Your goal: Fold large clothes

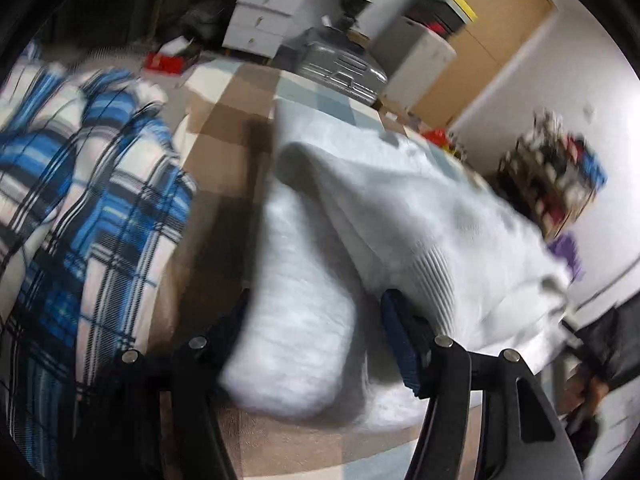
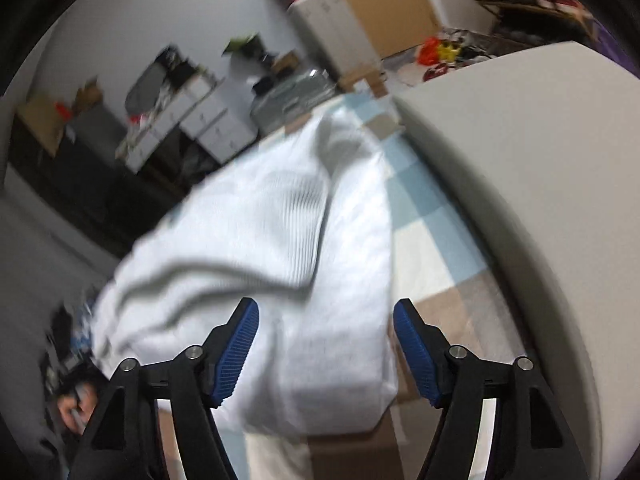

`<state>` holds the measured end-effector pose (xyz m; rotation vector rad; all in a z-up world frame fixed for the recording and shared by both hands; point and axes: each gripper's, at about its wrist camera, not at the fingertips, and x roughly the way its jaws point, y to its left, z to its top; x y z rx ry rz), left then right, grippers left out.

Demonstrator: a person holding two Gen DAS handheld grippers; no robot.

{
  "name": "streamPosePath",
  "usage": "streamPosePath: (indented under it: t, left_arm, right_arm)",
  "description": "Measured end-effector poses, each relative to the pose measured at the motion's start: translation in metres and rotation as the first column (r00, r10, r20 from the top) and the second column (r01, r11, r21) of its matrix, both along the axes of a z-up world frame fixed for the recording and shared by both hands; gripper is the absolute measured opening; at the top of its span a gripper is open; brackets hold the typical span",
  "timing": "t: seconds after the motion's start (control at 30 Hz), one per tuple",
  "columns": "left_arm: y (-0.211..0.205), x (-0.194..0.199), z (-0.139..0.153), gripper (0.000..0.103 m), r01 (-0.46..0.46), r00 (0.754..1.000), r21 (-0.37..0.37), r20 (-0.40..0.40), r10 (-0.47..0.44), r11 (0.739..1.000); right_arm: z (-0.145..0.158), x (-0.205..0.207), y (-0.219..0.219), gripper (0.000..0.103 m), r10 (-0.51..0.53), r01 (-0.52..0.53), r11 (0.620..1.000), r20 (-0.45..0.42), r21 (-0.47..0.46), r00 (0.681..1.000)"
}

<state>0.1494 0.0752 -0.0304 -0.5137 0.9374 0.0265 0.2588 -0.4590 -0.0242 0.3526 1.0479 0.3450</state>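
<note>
White knit fabric fills most of both views: it's a big white sweater [image 1: 400,208] lying folded over on a checkered bedspread [image 1: 236,108] with tan, cream and pale blue squares. You can make out ribbed knit on it in both cameras, though everything is pretty blurry.

Left gripper [image 1: 316,320] is angled down at the near end of the sweater, jaws spread apart, with a rolled-up white part sitting in the gap between them. Pads don't look like they're pressing on it. Off to the left of that there's a blue, white and black plaid blanket [image 1: 88,184] bunched up on the bed.

Right gripper [image 2: 326,340] is also pointing down with its blue pads wide apart, sweater [image 2: 256,240] edge between and under them, not pinched as far as I can tell. A plain pale grey-white slab, maybe a mattress edge [image 2: 520,184], runs just beside the sweater on the right.

Background is cluttered: white drawers [image 1: 264,12], a grey suitcase [image 1: 340,64], a wooden door [image 1: 492,32].
</note>
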Motion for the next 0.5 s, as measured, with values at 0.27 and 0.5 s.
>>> streamPosePath:
  t: [0.27, 0.5]
  left_arm:
    - [-0.032, -0.012, 0.002, 0.014, 0.07, 0.997, 0.249, -0.051, -0.059, 0.966]
    - [-0.049, -0.052, 0.004, 0.013, 0.112, 0.994, 0.3, -0.054, -0.1, 0.947]
  right_arm:
    - [-0.023, 0.011, 0.046, 0.037, 0.117, -0.115, 0.976, 0.0, -0.187, 0.993]
    - [-0.021, -0.004, 0.052, 0.032, 0.172, -0.168, 0.948, -0.01, -0.269, 0.985]
